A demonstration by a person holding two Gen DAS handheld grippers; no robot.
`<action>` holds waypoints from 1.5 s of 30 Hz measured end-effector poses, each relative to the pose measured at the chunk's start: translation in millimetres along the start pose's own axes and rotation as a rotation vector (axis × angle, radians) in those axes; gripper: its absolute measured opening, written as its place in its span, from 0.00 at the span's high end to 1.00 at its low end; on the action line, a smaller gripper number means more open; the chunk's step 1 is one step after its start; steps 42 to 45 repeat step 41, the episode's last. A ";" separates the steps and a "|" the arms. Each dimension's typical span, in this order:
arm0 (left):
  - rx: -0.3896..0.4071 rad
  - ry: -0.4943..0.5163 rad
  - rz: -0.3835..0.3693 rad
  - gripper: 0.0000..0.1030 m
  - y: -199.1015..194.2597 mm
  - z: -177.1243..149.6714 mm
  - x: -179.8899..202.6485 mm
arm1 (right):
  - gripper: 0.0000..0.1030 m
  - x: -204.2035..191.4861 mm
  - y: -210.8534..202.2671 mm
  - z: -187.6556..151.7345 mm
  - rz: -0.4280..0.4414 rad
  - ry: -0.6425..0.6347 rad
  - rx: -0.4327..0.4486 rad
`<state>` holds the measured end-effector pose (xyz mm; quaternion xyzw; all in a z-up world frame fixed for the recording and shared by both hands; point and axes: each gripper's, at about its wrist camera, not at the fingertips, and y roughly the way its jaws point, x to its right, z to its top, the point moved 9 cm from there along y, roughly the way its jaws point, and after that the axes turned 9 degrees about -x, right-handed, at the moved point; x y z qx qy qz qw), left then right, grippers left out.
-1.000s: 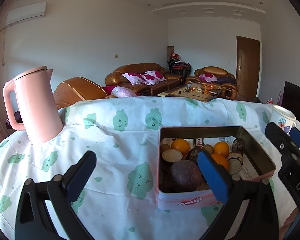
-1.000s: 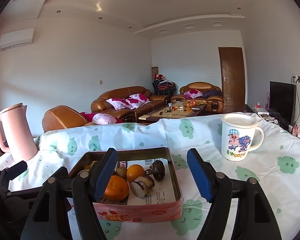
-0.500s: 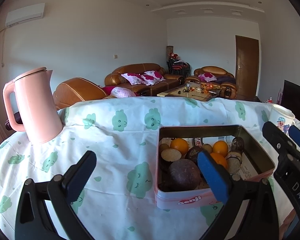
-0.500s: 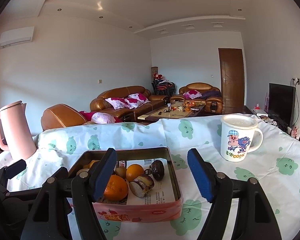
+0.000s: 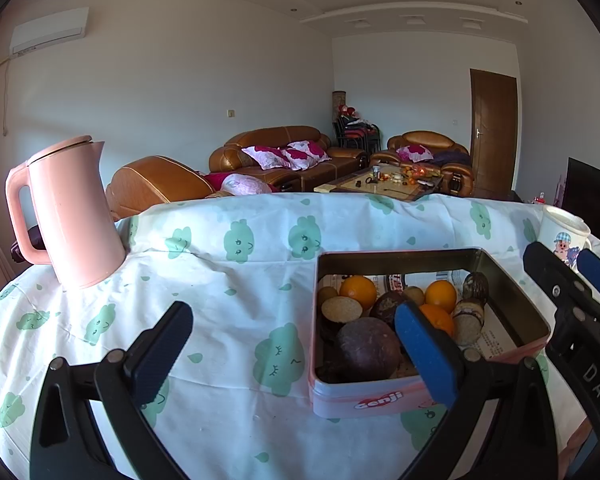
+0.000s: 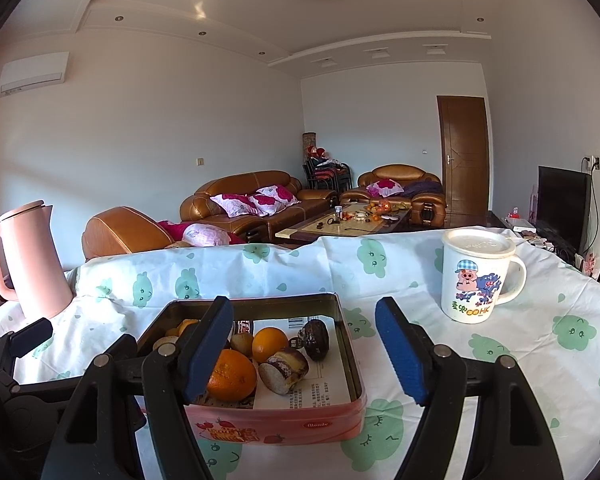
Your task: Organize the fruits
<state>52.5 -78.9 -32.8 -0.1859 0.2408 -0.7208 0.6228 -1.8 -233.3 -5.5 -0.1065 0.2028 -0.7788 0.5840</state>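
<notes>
Task looks near done or not begun: cannot tell. All visible fruit sits in tin [image 6: 342, 354] on worktop [image 6: 500, 344]; none loose on cloth. Left tool [image 5: 292, 344] spread wide, empty, hovering left of tin. Right tool [image 6: 304, 344] spread wide, empty, above tin's right half. Oranges [image 6: 231, 374] round, dimpled; dark fruit [image 5: 366, 348] smooth, matte; tin rectangular metal, paper-lined. Pink kettle [image 5: 74, 216], ceramic mug [image 6: 476, 276] nearby.

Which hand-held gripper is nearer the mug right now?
Right. The right hand-held gripper hangs over the tin's right edge, with the mug just ahead to its right. The left hand-held gripper is at the tin's left side, farther off.
</notes>
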 end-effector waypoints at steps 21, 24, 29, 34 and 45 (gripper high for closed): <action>-0.006 0.006 0.006 0.00 1.4 -1.1 -0.6 | 0.26 0.8 1.5 -0.9 -0.002 -0.004 -0.006; -0.007 0.005 0.008 0.00 1.8 -1.5 -2.1 | 0.26 0.8 1.4 -0.8 -0.002 -0.004 -0.005; -0.015 0.003 0.001 0.00 3.9 -1.7 -6.7 | 0.26 1.2 1.4 -1.2 -0.002 -0.004 -0.007; -0.014 -0.002 -0.010 0.00 3.9 -0.8 -10.1 | 0.26 1.2 1.9 -1.9 -0.003 -0.005 -0.007; -0.024 -0.004 -0.006 0.00 3.6 -1.9 -12.7 | 0.26 1.2 1.9 -1.7 -0.002 -0.005 -0.008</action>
